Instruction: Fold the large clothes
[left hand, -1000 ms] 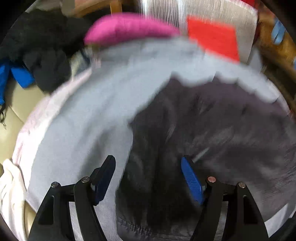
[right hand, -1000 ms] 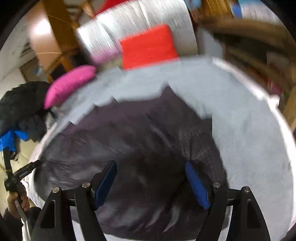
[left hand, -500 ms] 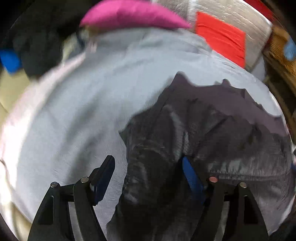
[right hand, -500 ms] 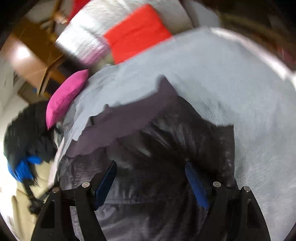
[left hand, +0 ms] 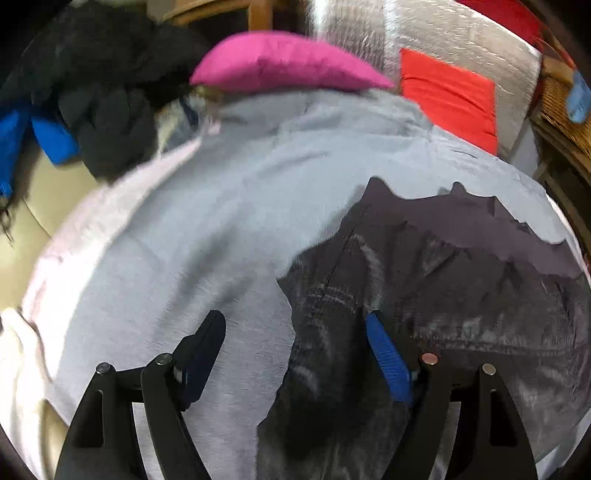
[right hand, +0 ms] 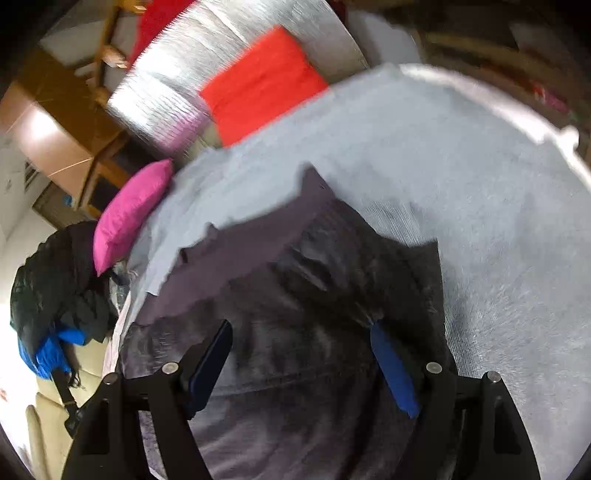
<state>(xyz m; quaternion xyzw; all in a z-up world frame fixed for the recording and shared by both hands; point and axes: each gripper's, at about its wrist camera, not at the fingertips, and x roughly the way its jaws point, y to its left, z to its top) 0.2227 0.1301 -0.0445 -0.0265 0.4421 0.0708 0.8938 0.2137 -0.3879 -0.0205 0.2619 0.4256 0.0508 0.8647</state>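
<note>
Left tool [left hand: 295, 339]: jaws stand apart, nothing pinched between them; it hangs over the left border of the dark garment, one finger above the grey cover and the blue-padded finger [left hand: 388, 362] above the dark cloth. Whether the tips touch the cloth I cannot tell.
Right tool [right hand: 301, 350]: jaws likewise spread wide, with nothing clamped; both fingers sit over the dark garment, the blue pad [right hand: 393, 369] near its right border.
Dark garment [left hand: 424, 295]: a large charcoal piece, lying spread on the grey cover, wrinkled, with a stitched seam running across it. A smoother, purplish-grey layer shows along its far edge, which has a jagged outline. In the right wrist view it [right hand: 295, 314] fills the lower middle.
Grey cover [left hand: 221, 221]: a pale grey sheet spread over the surface below the garment, reaching past it on all visible sides; what it covers is hidden.
Pink cushion [left hand: 284, 62]: at the far edge of the grey cover.
Red cushion [left hand: 450, 96]: beside the pink one, leaning on a silvery quilted panel [left hand: 443, 33].
Black clothing heap [left hand: 99, 92]: far left, off the cover, with a blue piece [left hand: 51, 140] in it.
Cream sofa [left hand: 37, 199]: under the heap, left of the cover.
Sharpness: both views are motion-blurred.
</note>
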